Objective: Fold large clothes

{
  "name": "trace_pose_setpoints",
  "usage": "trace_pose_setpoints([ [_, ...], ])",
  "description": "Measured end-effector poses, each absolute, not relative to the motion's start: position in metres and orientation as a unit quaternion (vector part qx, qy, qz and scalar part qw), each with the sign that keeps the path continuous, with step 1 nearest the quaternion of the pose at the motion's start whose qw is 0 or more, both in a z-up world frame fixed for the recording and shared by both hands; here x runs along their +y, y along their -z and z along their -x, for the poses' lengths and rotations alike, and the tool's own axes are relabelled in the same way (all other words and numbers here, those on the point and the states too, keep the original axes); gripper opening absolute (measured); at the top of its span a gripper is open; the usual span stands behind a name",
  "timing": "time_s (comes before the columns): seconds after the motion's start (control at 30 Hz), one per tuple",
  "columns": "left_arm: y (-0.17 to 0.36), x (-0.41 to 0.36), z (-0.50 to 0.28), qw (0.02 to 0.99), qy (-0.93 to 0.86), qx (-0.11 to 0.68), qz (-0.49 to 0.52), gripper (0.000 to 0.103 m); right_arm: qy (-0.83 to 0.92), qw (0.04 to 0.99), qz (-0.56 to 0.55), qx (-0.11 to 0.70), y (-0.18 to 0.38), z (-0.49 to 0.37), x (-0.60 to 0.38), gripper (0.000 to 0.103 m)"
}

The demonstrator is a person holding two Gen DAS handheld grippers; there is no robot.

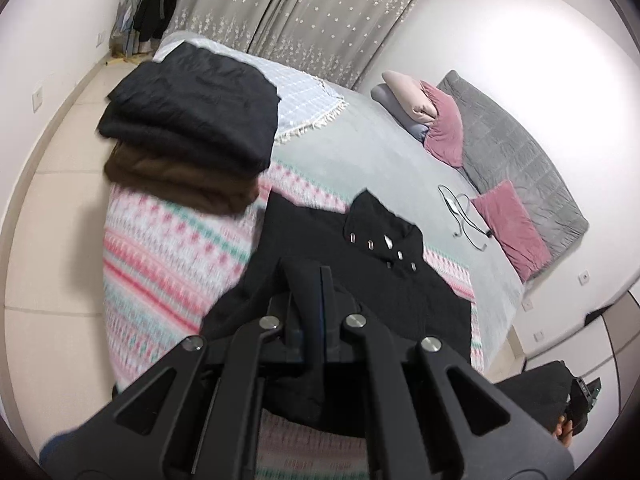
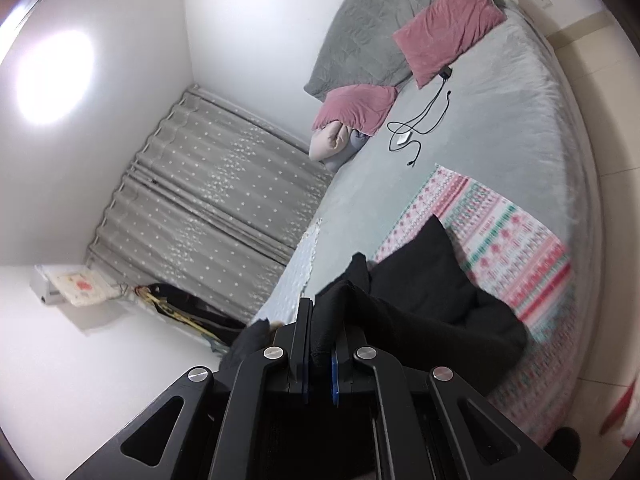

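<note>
Bedroom walls and star-dotted curtains (image 1: 320,20) frame a wide bed (image 1: 360,152) that serves as the folding surface, likely because it is the only flat area large enough for big garments. Grey sheeting covers it, and a pink-and-green patterned blanket (image 1: 160,248) lies over the near part, under the work. Pink pillows (image 1: 508,232) and a grey quilt (image 1: 512,160) sit at the head end, well apart from the folding. A stack of folded clothes (image 1: 188,128), black over brown, sits at the far corner of the blanket, apparently set aside as finished.

The black coat (image 1: 360,280) lies on the blanket, its collar with metal eyelets facing up. The left gripper (image 1: 310,280) has its jaws closed on a fold of its fabric; the right gripper (image 2: 320,320) likewise pinches black cloth that lifts off the bed, probably to carry one side across.

A cable (image 2: 416,136) lies loose near the pillows. No readable writing or labels appear.
</note>
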State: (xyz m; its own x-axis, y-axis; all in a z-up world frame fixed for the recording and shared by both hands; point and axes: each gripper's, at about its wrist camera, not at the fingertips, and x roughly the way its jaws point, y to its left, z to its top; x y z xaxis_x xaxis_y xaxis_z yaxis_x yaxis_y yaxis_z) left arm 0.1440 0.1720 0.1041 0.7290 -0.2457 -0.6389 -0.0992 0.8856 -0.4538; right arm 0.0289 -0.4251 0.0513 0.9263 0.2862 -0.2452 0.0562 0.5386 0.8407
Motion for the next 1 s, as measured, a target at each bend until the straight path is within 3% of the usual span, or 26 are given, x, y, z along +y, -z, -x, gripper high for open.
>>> trace_pose_setpoints([
  [0.23,-0.116,0.136,-0.274,0.901,0.004,0.378,0.214,0.006,-0.038,0.848,-0.487,0.207,-0.063,-0.144,-0.452,0.006],
  [0.47,-0.077,0.089,-0.431,0.888,-0.045,0.423,0.175,0.006,0.015,0.834,-0.486,0.26,-0.048,-0.3,-0.479,0.006],
  [0.7,0.012,0.062,-0.549,0.867,-0.109,0.468,0.133,0.006,0.07,0.813,-0.473,0.331,0.027,-0.446,-0.49,0.006],
  [0.87,0.07,0.052,-0.581,0.851,-0.127,0.5,0.1,0.009,0.107,0.796,-0.462,0.375,0.098,-0.498,-0.494,0.007],
  [1.0,0.084,0.057,-0.584,0.844,-0.119,0.511,0.114,0.01,0.121,0.785,-0.464,0.392,0.135,-0.51,-0.495,0.008],
])
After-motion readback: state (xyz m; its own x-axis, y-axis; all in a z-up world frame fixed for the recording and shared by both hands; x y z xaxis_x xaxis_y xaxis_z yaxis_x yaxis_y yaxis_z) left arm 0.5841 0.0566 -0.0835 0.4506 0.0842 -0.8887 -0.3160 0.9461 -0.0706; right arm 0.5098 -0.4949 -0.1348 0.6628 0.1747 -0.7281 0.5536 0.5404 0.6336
